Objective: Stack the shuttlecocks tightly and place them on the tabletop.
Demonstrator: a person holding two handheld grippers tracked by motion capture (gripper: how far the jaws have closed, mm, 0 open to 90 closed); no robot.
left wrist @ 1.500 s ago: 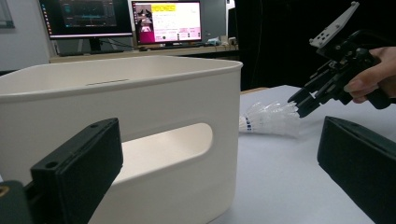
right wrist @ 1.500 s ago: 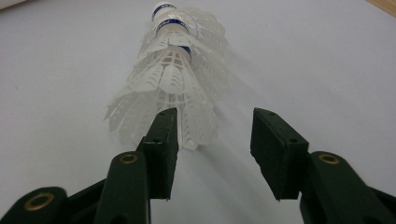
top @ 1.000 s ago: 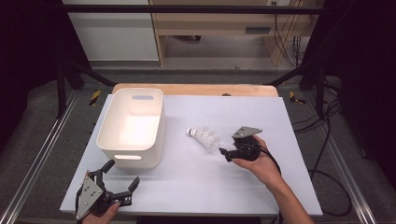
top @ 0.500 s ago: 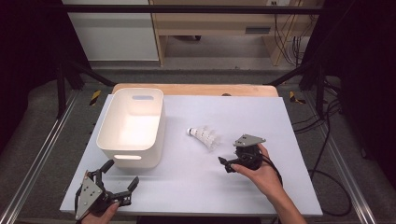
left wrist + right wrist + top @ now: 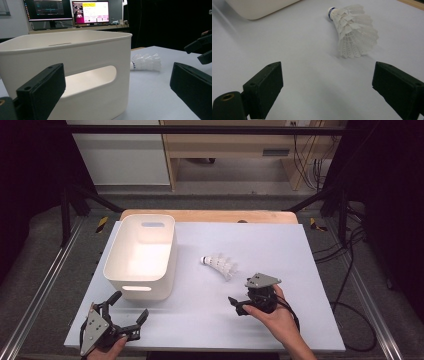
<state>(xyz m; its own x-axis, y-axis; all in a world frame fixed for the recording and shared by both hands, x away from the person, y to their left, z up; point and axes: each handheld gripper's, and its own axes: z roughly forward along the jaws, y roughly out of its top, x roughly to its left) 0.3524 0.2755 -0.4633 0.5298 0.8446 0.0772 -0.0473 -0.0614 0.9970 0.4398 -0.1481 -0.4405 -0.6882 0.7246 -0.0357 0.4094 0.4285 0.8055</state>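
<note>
A pale table (image 5: 300, 250) carries two things — a white tub (image 5: 141, 255) and, well apart, a shuttlecock (image 5: 220, 265) on its side.

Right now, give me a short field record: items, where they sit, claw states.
shuttlecock: lying on its side on the table, cork toward the bin
bin: white, upright, left of the shuttlecock, apart from it
right claw: open, nothing between the jaws, short of the shuttlecock, jaws have just been opening
left claw: open, holding nothing, near the bin's front wall
</note>
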